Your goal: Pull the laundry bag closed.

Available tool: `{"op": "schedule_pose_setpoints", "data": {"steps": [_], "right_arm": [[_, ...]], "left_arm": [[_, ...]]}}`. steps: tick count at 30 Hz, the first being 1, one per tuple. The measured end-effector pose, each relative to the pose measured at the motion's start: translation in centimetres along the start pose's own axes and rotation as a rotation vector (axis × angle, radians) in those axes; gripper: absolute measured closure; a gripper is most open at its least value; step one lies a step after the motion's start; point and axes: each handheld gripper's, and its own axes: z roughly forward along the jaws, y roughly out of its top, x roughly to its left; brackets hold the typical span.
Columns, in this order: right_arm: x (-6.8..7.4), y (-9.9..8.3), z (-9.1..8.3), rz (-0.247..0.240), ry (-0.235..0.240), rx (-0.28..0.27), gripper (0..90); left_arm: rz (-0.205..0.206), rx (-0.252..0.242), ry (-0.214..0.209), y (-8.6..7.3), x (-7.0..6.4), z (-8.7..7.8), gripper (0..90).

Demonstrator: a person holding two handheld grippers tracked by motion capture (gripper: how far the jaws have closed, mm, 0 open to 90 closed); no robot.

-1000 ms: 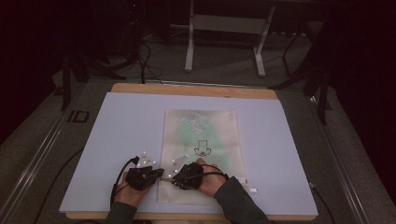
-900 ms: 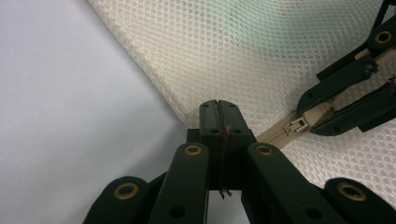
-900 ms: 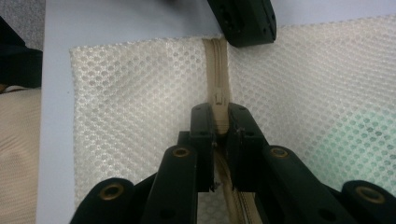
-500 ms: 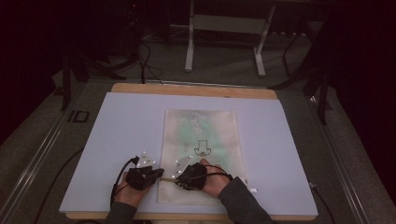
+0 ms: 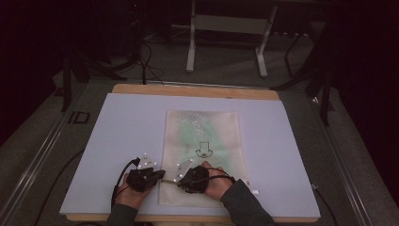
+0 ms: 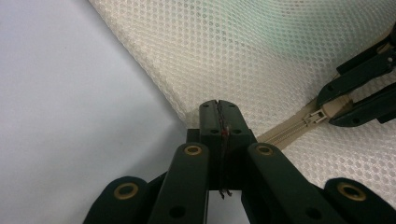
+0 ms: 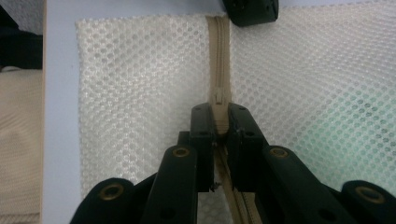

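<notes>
Starting at the left of the high view, your left hand (image 5: 126, 195) holds the left gripper (image 5: 160, 175) at the lower left corner of the mesh bag (image 5: 203, 141), which lies flat at the centre of the pale board (image 5: 117, 136), its near edge toward the bottom of the frame. In the left gripper view, at lower centre, its jaws are pressed together on the bag's corner edge where the mesh meets the board, clamping the fabric beside the end of the beige zipper (image 6: 285, 128). To the right of that in the same view, the zipper runs toward the slider (image 6: 314, 116), which sits between the other gripper's black jaws at the right edge. Moving right in the high view, your right hand (image 5: 217, 181) holds the right gripper (image 5: 180, 182) just beside the left one, over the bag's lower edge. In the right gripper view its jaws are closed around the slider at centre frame, with a narrow gap between them holding the pull.
</notes>
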Motion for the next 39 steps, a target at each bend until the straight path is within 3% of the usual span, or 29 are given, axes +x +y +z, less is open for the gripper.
{"op": "schedule_pose_setpoints", "data": {"steps": [33,39], "right_arm": [[0.7,-0.9,-0.8,-0.031,-0.026,0.034,82.2],[0.7,-1.4,-1.0,-0.018,-0.030,0.029,82.2]], "left_arm": [[-0.002,-0.001,0.001,0.0,0.0,0.0,89.1],[-0.002,0.000,0.002,0.0,0.0,0.0,89.1]]}}
